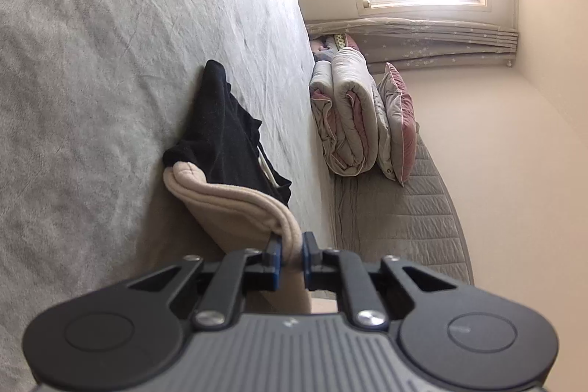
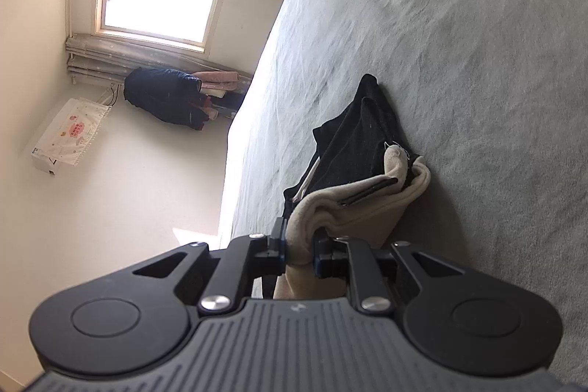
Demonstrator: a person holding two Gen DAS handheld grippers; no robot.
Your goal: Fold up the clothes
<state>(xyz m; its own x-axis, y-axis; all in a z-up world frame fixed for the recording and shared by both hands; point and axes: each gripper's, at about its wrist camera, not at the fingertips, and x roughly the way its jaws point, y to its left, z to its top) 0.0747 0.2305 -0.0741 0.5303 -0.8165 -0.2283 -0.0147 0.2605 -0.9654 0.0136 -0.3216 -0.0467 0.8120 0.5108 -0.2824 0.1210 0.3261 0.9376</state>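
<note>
Garment (image 1: 235, 208), beige with black lining: both claws, left claw (image 1: 293, 258) and right claw (image 2: 301, 247), are pinching its near beige edge, the rest trailing toward 12 o'clock onto the bed (image 1: 92, 61), neither hand nearer.

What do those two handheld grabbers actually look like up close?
Both look alike: the left gripper and right gripper have black linkage arms with silver screws, two round black discs, a ribbed grey body and blue-edged fingertips. No cables or sleeves show.
</note>
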